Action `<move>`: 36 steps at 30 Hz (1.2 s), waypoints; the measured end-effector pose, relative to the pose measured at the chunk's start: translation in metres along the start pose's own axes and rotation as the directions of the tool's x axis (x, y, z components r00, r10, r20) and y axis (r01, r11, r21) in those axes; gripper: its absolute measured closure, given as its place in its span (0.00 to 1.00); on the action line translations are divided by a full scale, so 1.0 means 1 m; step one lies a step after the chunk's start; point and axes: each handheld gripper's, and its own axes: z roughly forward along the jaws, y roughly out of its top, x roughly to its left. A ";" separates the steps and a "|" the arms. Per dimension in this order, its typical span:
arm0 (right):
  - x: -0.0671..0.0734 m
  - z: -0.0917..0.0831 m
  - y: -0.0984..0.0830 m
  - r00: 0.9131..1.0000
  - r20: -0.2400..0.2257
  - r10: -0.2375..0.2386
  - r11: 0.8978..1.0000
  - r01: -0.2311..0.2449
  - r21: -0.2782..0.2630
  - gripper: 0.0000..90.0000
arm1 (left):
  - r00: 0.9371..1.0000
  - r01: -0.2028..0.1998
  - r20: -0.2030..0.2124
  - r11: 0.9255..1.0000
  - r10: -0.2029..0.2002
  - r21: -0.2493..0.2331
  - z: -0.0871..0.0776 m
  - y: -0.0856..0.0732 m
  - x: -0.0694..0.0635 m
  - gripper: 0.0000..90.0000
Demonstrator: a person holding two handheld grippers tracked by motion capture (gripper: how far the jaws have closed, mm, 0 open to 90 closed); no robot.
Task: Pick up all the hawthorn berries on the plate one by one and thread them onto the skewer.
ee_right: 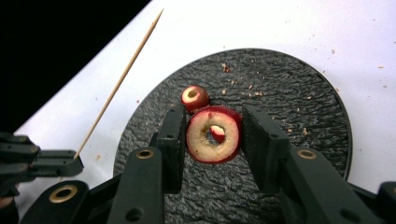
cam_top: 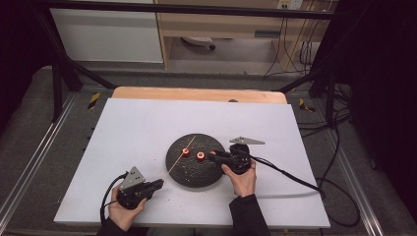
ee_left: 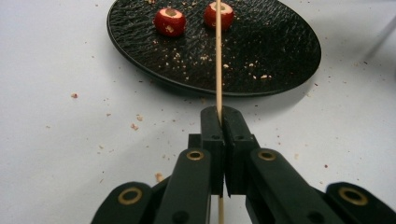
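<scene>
A round black plate [cam_top: 194,174] sits mid-table and bears two small cored red fruits. My right gripper [cam_top: 212,155] reaches over the plate from the right and is shut on one fruit [ee_right: 201,140], whose cut face with its hole faces the camera between the pads. The second fruit [ee_right: 194,97] lies just beyond it on the plate [ee_right: 289,107]. My left gripper [ee_left: 221,112], at the table's front left, is shut on a thin wooden skewer [ee_left: 218,56] that points over the plate, passing in front of one fruit [ee_left: 226,14]; the other fruit [ee_left: 169,21] is to its left.
Crumbs lie scattered on the plate [ee_left: 261,56] and on the white table sheet [cam_top: 137,123] around it. A black cable [cam_top: 290,174] trails right from my right gripper. Beyond the table stand black frame bars [cam_top: 187,9] and a wooden desk.
</scene>
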 end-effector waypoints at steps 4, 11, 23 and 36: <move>-0.003 0.002 -0.008 0.999 -0.012 0.043 0.997 -0.044 -0.069 0.69 | 1.000 -0.003 -0.001 1.000 0.003 0.001 0.000 0.000 -0.002 0.98; -0.006 -0.001 -0.009 0.997 -0.020 0.074 0.987 -0.076 -0.139 0.69 | 1.000 -0.005 -0.012 1.000 0.005 -0.004 0.000 0.001 -0.003 0.98; -0.007 -0.001 0.000 0.987 -0.076 0.145 0.941 -0.161 -0.298 0.69 | 1.000 0.004 -0.011 1.000 -0.004 -0.020 0.000 0.003 -0.007 0.98; -0.007 0.005 0.005 0.967 -0.153 0.204 0.858 -0.251 -0.448 0.69 | 1.000 -0.011 -0.003 0.999 0.011 -0.030 0.006 0.006 -0.016 0.98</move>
